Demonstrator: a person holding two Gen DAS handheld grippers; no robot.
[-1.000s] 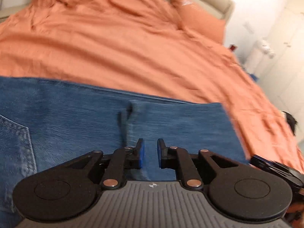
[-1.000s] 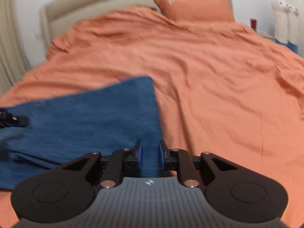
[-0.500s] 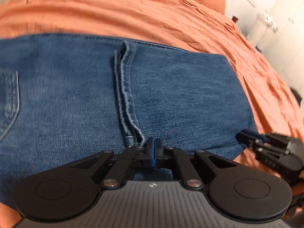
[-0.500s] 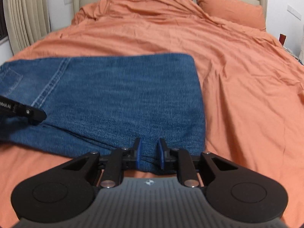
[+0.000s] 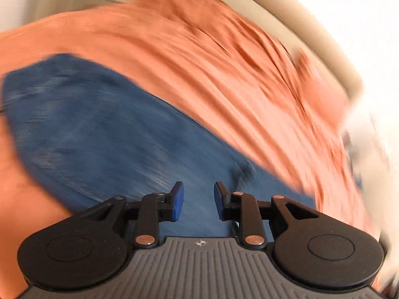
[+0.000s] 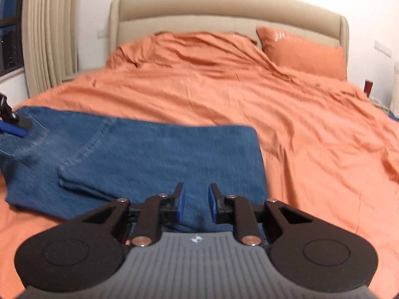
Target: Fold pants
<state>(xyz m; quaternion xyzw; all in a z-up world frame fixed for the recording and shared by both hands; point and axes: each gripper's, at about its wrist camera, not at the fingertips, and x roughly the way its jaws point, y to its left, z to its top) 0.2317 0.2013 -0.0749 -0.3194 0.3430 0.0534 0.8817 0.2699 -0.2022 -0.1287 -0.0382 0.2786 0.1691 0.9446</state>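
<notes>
The blue jeans [image 6: 159, 154] lie folded on the orange bedspread [image 6: 311, 134], back pocket at the left. My right gripper [image 6: 195, 203] is open and empty above the near edge of the folded legs. My left gripper [image 5: 197, 199] is open and empty over the jeans [image 5: 104, 134], its view heavily blurred. The left gripper's fingers also show in the right wrist view [image 6: 15, 127], over the pocket at the far left.
A beige headboard [image 6: 224, 12] and an orange pillow [image 6: 304, 52] stand at the far end of the bed. A ribbed beige curtain [image 6: 47, 37] is at the left. Small objects stand on a side surface at the right edge [image 6: 369, 87].
My left gripper opened, letting go of the jeans hem, and swung fast to the left. My right gripper lifted and pulled back a little, still open.
</notes>
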